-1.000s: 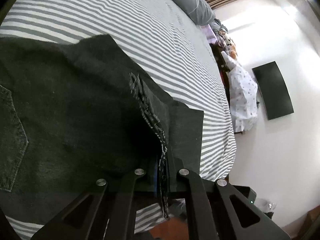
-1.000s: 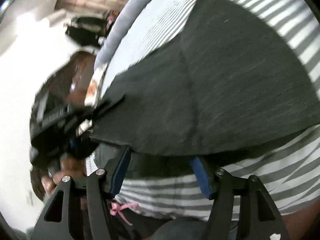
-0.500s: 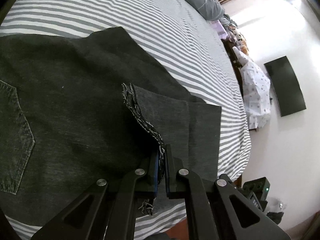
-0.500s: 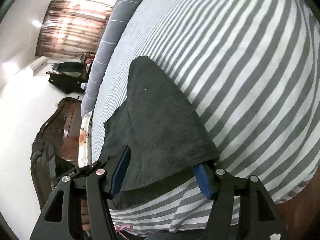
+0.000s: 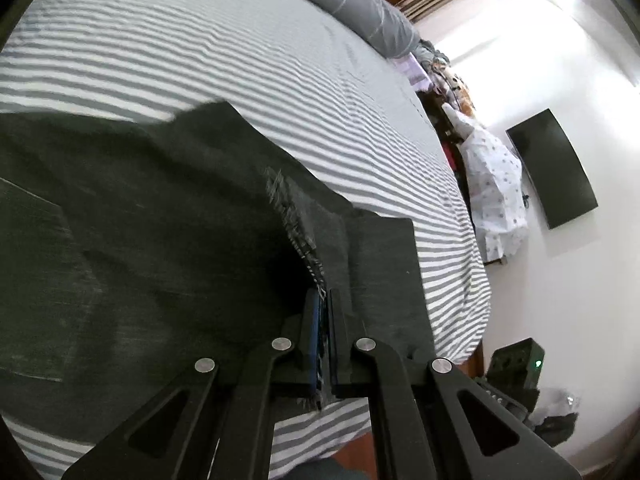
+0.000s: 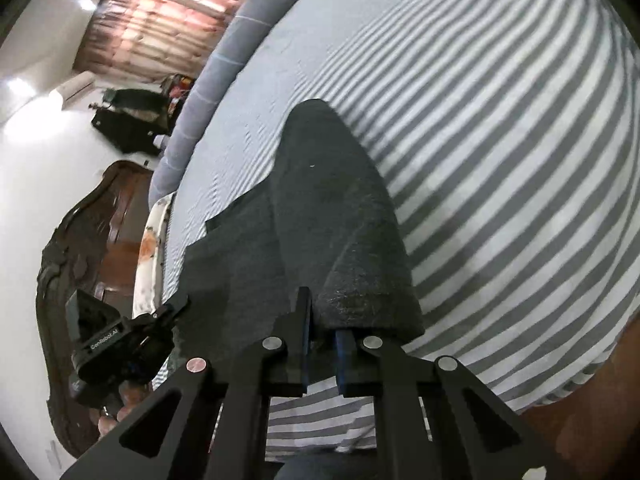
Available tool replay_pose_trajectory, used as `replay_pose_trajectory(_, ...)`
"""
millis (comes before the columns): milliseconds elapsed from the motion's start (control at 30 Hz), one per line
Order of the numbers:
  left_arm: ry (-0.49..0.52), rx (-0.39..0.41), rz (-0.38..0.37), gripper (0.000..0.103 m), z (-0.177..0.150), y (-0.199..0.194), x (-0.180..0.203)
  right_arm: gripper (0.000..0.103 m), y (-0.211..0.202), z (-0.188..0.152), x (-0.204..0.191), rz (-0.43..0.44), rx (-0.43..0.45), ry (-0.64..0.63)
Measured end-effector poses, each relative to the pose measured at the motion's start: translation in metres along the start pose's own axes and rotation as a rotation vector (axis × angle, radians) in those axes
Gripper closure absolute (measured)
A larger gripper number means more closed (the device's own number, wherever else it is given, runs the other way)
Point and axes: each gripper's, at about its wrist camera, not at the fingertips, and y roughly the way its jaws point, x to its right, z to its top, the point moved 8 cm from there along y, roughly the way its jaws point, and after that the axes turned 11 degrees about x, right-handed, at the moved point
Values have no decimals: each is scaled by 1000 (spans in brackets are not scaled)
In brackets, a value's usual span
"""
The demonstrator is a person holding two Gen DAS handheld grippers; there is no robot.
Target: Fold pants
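While both tools grip the near edge of the dark charcoal denim pants (image 5: pixel 168 248), the garment lies spread over the grey-and-white striped bedsheet (image 5: pixel 240 72), close to the mattress edge nearest the person. From the left wrist view, the left gripper (image 5: pixel 325 304) has its jaws drawn narrow, pinching the frayed, thready leg hem (image 5: pixel 296 224), which sits folded back over the broad seat panel; holding it there, by my reading, keeps the doubled leg aligned for the next fold. From the right wrist view, the right gripper (image 6: pixel 322 320) has closed its blue-padded fingers (image 6: pixel 343 344) close together on a rounded fold of the same denim (image 6: pixel 340 216), whose raised hump suggests the cloth is lifted slightly rather than pressed flat. The denim looks thick, matte and faintly speckled, stiff enough to hold a crease yet heavy enough to sag between two grips. A stitched patch pocket (image 5: pixel 32 280) marks the seat side. Beyond, a long grey bolster pillow (image 5: pixel 344 4) lines the far side of the bed, and a black wall-mounted screen (image 5: pixel 554 172) hangs on the white wall.
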Motion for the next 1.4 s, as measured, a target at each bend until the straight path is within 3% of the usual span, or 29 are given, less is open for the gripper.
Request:
replay_pose_trajectory(167, -45, 5, 84, 100, 3, -1, -34, 93, 9, -4, 1, -34, -11, -21)
replay_pose_trajectory(233, -62, -45, 109, 100, -5, 9, -43, 93, 14, -6, 7, -61, -11, -12)
replay_pose_trajectory(400, -36, -179, 104, 98, -30, 19, -39, 93, 14, -6, 17, -71, -16, 9)
replay_pose_trajectory(467, -70, -207, 87, 96, -36, 20, -41, 93, 15, -6, 18, -68, -21, 14)
replay_pose_trajectory(700, -87, -161, 106, 54, -33, 14, -44, 92, 16, -8, 24, -53, -26, 43)
replay_pose_trajectory(933, -161, -114, 93, 57, -26, 30, -49, 92, 20, -7, 32, -47, -34, 64)
replay_pose_trajectory(967, -158, -118, 73, 62, -27, 32, -43, 92, 19, -7, 31, -45, -33, 63)
replay_pose_trajectory(1000, -152, -136, 51, 76, -30, 35, -36, 92, 19, -6, 31, -46, -33, 61)
replay_pose_trajectory(1100, -106, -179, 45, 82, -42, 45, -23, 92, 16, -1, 32, -47, -24, 58)
replay_pose_trajectory(1200, -90, -189, 56, 97, -45, 49, -19, 92, 14, 1, 33, -44, -19, 67)
replay_pose_trajectory(1400, 54, -85, 34, 100, -28, 28, 2, 92, 11, 0, 22, -33, -8, 46)
